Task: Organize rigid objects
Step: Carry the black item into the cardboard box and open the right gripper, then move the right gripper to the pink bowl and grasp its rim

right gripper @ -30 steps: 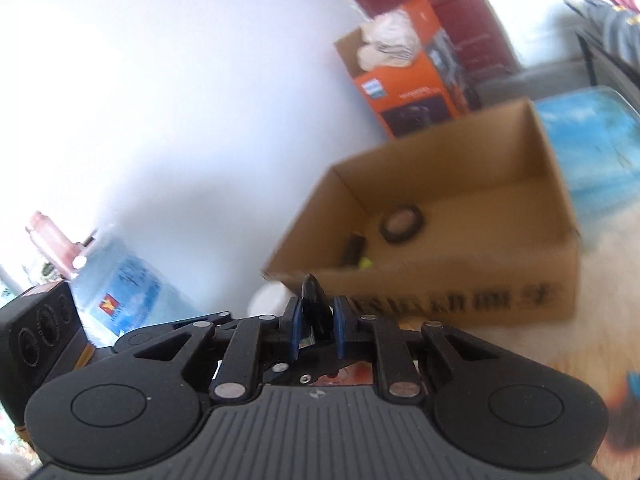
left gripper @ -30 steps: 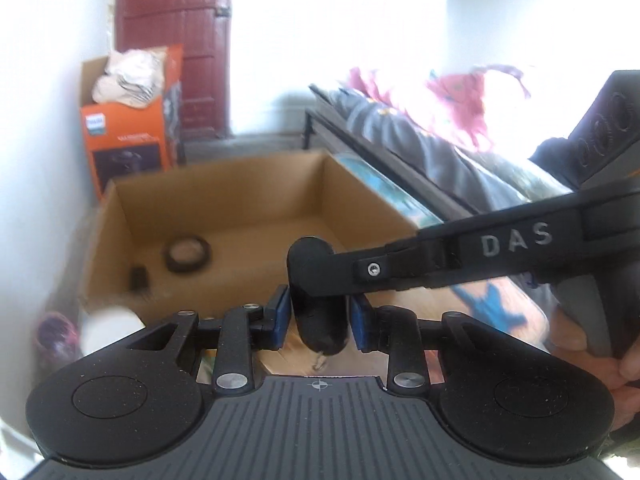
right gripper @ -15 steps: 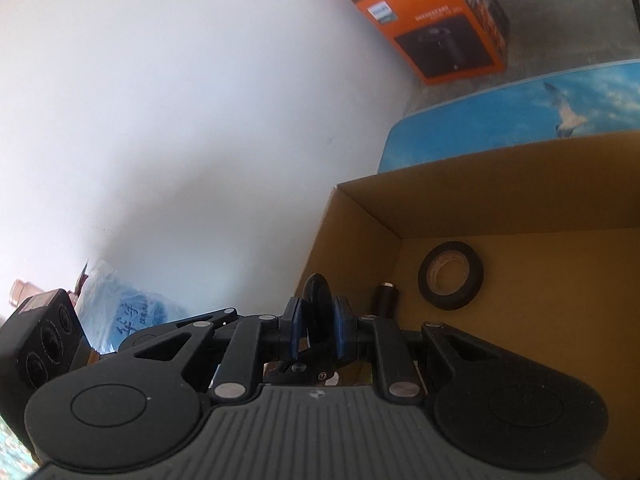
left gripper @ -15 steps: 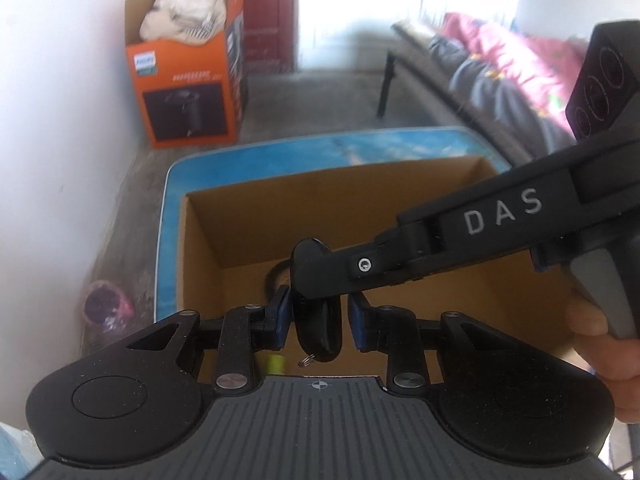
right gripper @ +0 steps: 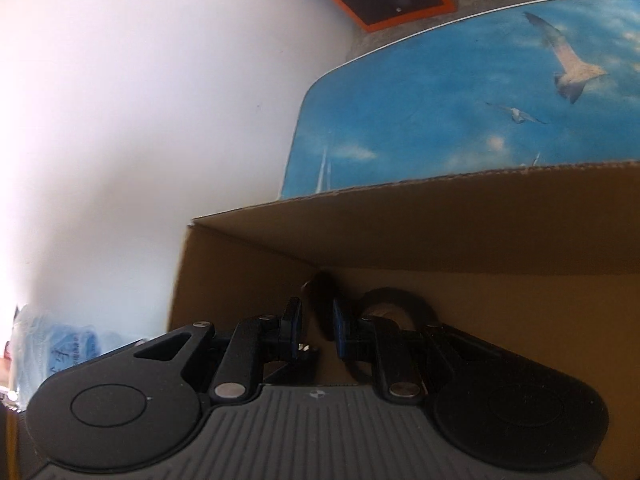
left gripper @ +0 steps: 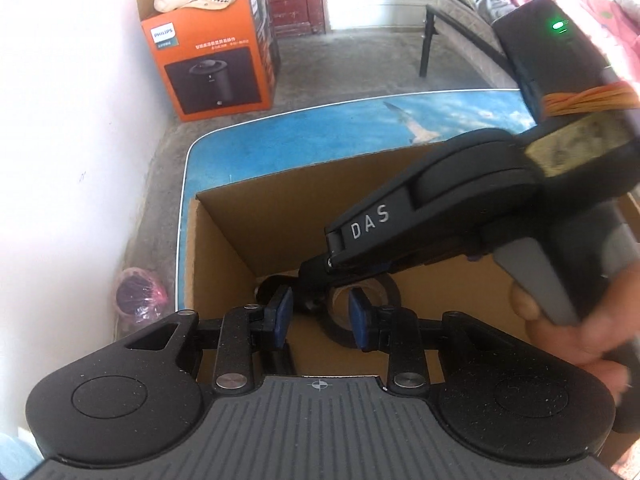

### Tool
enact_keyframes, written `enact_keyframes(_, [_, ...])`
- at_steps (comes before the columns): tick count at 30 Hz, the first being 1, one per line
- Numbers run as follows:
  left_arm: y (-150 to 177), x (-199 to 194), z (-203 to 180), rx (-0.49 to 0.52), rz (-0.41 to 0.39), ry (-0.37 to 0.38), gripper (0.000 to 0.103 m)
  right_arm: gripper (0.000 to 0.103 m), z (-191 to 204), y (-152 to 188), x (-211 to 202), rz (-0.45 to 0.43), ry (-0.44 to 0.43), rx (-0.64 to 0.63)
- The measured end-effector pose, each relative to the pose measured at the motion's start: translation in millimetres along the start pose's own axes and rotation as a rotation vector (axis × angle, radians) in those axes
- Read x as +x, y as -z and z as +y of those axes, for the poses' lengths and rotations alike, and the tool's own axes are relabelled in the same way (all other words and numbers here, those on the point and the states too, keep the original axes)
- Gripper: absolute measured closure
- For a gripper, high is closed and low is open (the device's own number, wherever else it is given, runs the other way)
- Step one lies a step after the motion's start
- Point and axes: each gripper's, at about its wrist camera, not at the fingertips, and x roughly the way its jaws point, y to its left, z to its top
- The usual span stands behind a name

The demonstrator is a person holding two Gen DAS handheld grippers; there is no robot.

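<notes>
Now the key fob has left your part-open, empty left claw. Your right claw alone pinches it low inside the box, tape roll at three o'clock, seemingly ready for release.

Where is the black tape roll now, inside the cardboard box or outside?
Inside. The black tape roll lies flat on the floor of the cardboard box, partly hidden behind the gripper fingers in both views.
</notes>
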Motion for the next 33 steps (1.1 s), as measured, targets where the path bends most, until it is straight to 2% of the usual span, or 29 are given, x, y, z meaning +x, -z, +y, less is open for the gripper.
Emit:
enact_keyframes(6, [8.0, -21.7, -0.9, -0.011, -0.037, 0.033, 0.07, 0.083, -2.9, 10.2, -22.7, -0.041, -0.013, 0.03])
enact_keyframes(12, [22.9, -69.8, -1.4, -0.02, -0.138, 0.086, 0.059, 0.083, 2.0, 41.9, -91.8, -0.142, -0.1, 0.021])
enact_keyframes(17, [57.1, -121.8, -6.9, -0.008, -0.242, 0.165, 0.051, 0.082, 4.6, 94.2, -155.1, -0.215, -0.171, -0.001])
enact_keyframes(22, [98.4, -153.9, -21.0, 0.016, -0.3, 0.272, 0.043, 0.082, 0.1, 152.9, -202.8, -0.259, -0.168, -0.013])
enact_keyframes(27, [140.5, -157.3, -49.9, 0.047, -0.285, 0.361, 0.037, 0.078, -11.8, 226.0, -225.1, -0.316, -0.129, -0.04])
enact_keyframes(33, [185.1, -129.5, -88.6, 0.084, -0.156, 0.437, 0.03, 0.077, -24.4, 289.1, -211.1, -0.351, 0.016, -0.04])
